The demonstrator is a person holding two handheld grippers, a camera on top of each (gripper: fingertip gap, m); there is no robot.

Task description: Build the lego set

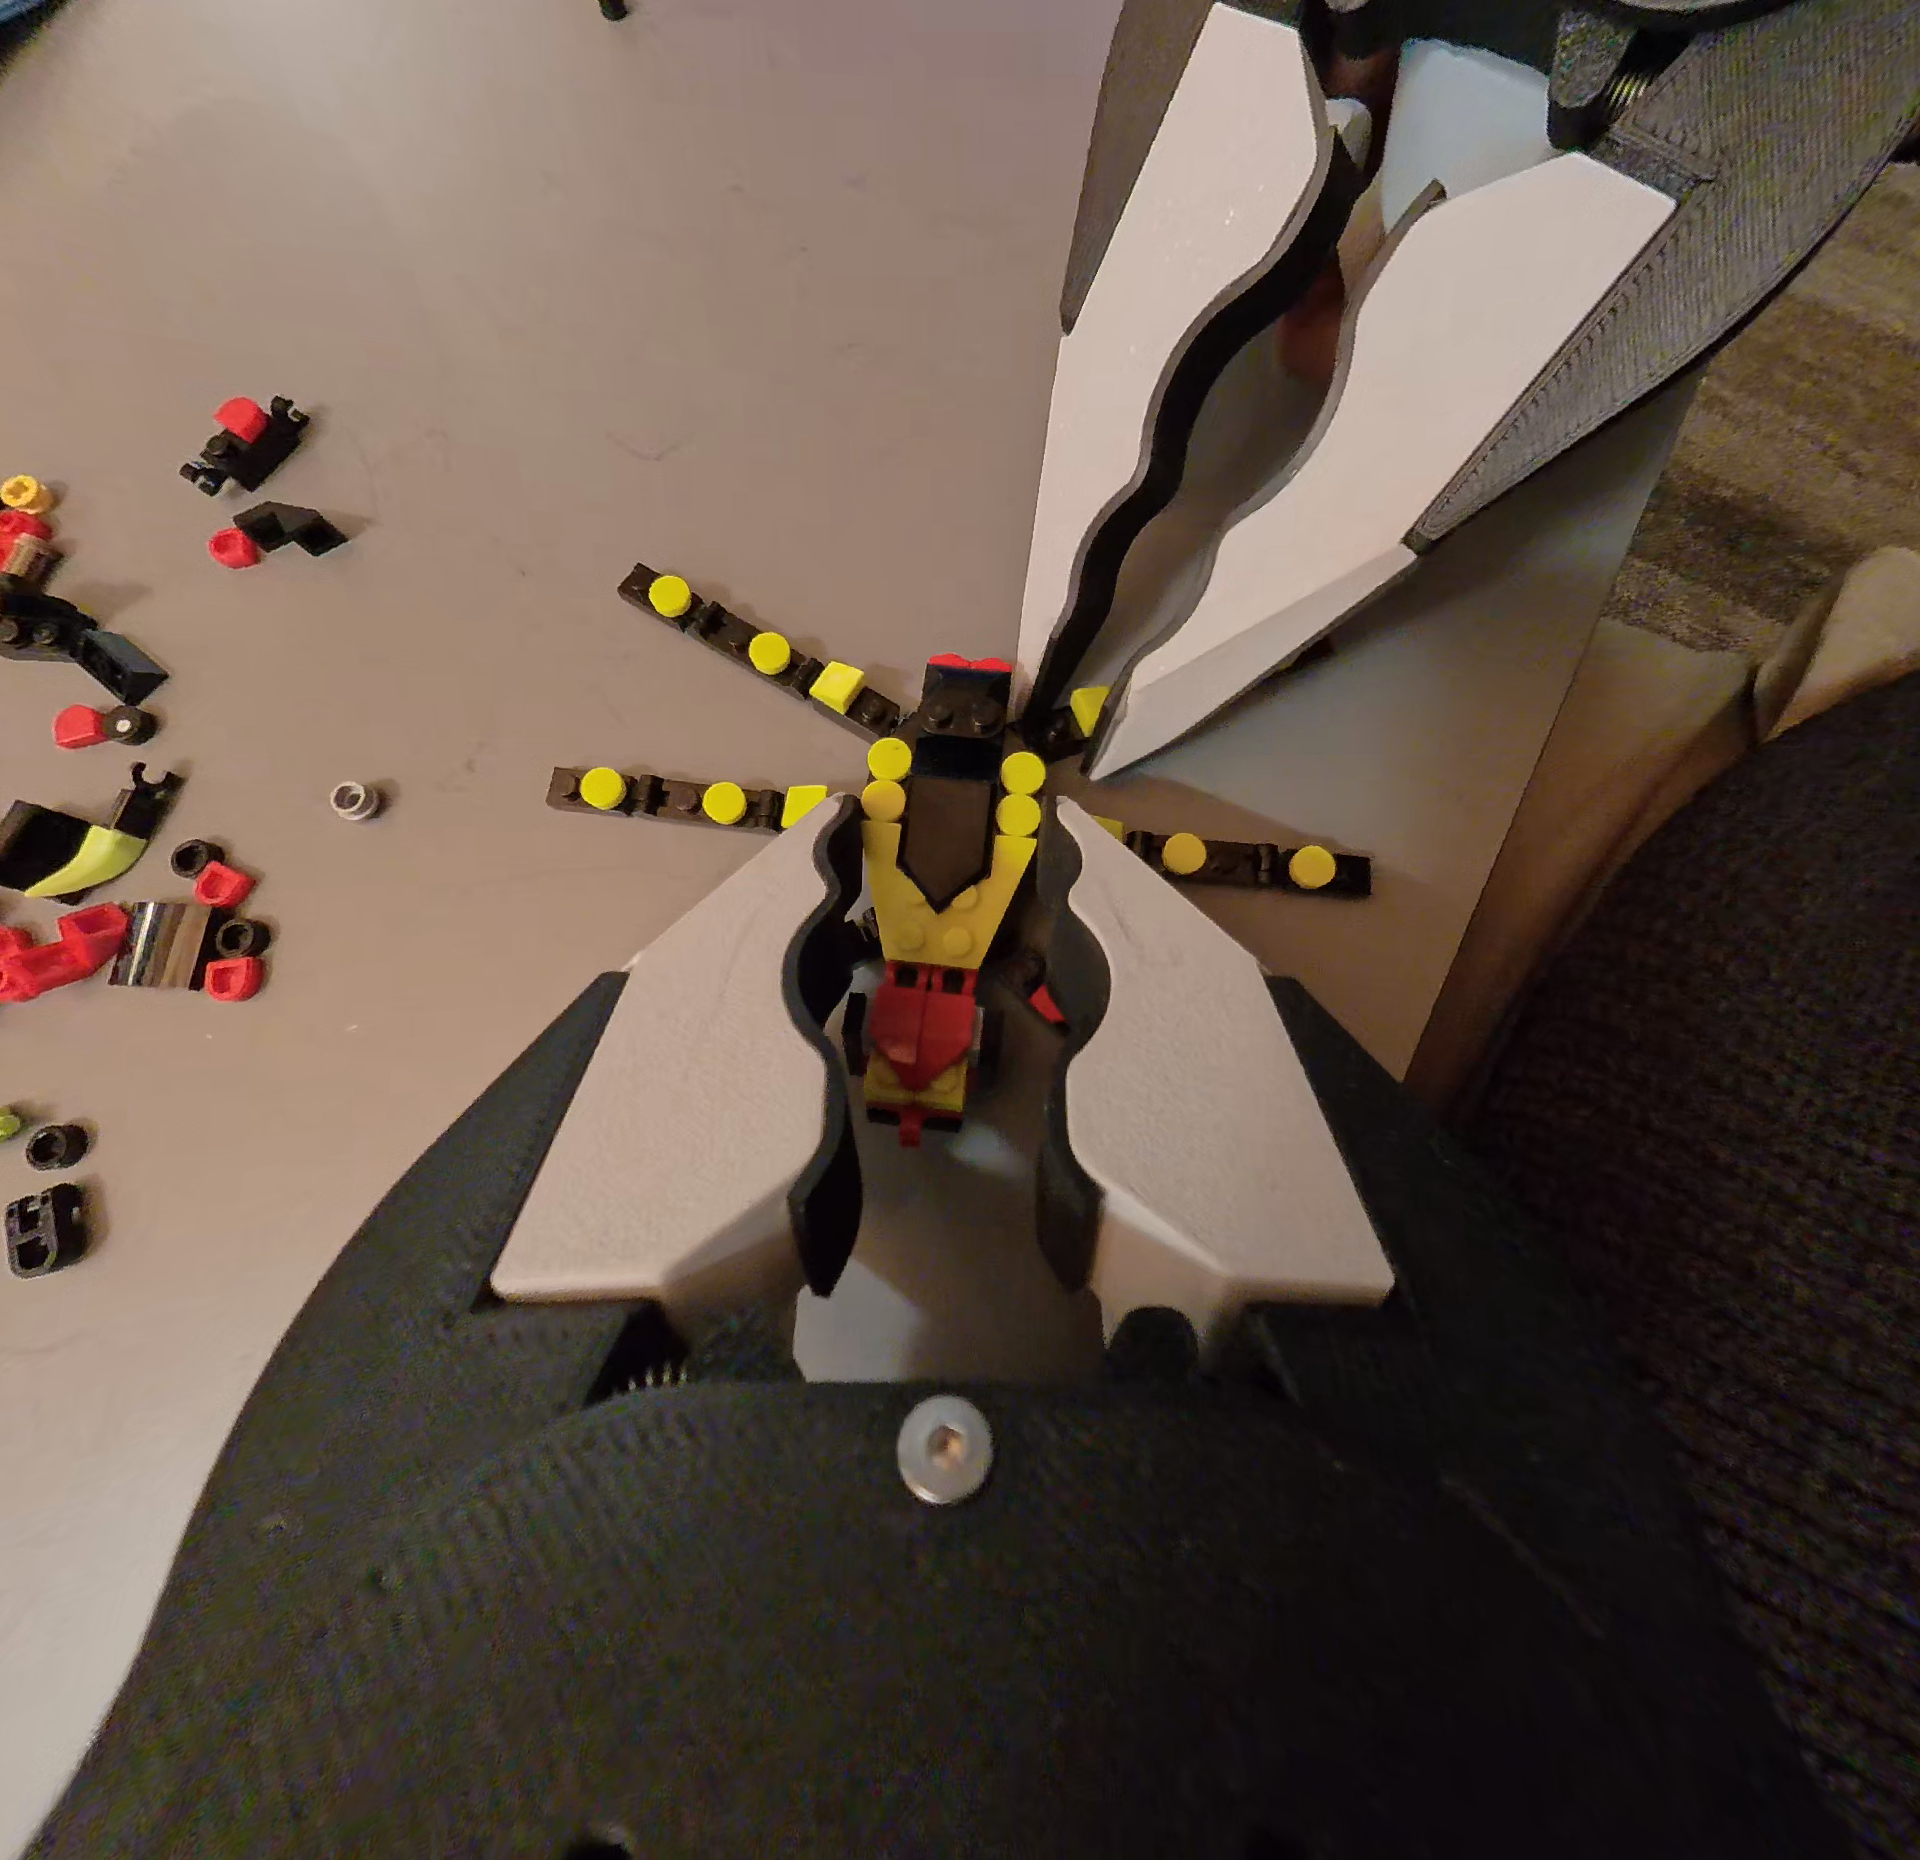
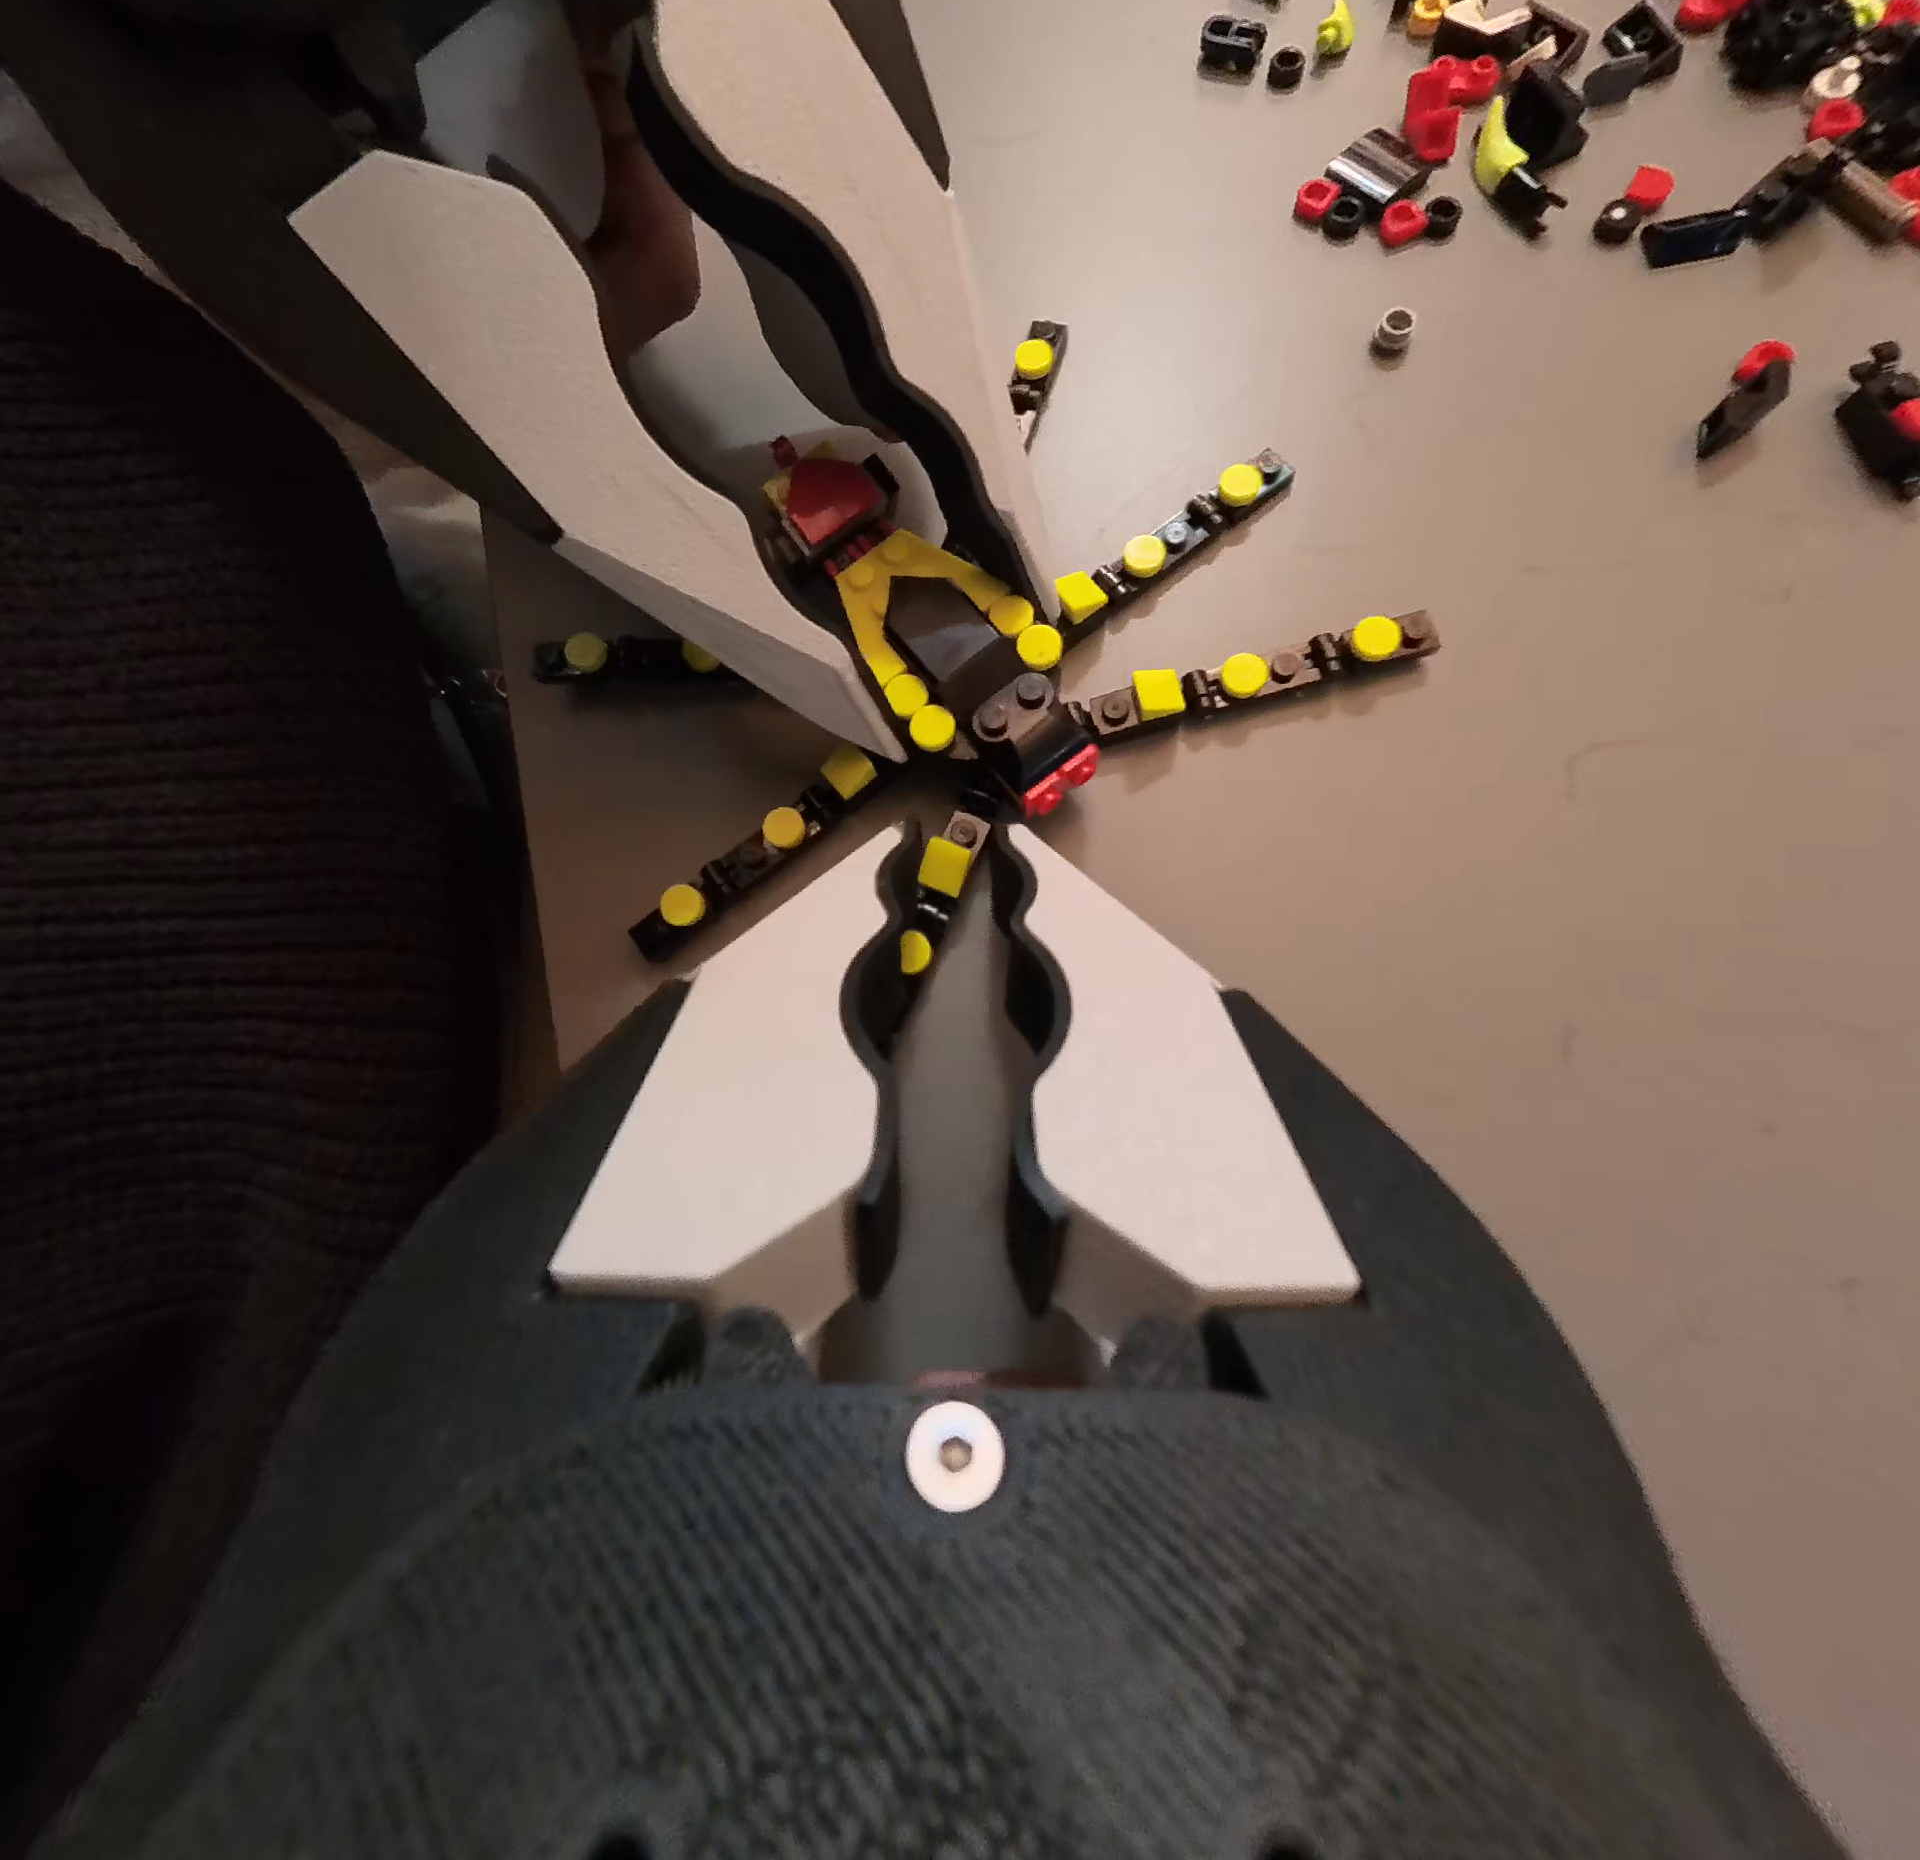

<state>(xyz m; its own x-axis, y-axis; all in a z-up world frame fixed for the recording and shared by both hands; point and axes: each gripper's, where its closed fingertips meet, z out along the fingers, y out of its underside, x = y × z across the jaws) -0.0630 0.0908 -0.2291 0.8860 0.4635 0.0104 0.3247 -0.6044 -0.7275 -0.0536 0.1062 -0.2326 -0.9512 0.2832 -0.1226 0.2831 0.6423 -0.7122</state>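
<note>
A black, yellow and red lego spider [image 1: 940, 844] lies on the grey table [image 1: 623, 304], its black legs [image 1: 758, 647] with yellow studs spread out flat. My left gripper [image 1: 951, 818] is shut on the spider's body from both sides. My right gripper [image 1: 1060, 745] comes in from the upper right and is shut on one leg next to the head. In the right wrist view, that leg [image 2: 943, 870] sits between the right gripper's [image 2: 958, 839] tips. The left gripper [image 2: 971, 667] holds the spider body [image 2: 940, 647] just beyond.
Loose red, black and lime pieces [image 1: 125, 771] lie to the left, and they also show at the top right of the right wrist view [image 2: 1662, 96]. A small grey round piece [image 1: 356, 800] lies apart. The table edge [image 1: 1507, 875] runs close on the right, over carpet. Less than 4 cm separates the two grippers' tips. Between my left fingertips and the small grey round piece [image 1: 356, 800] there is roughly 10 cm. Look for it in the right wrist view [image 2: 1394, 327] too.
</note>
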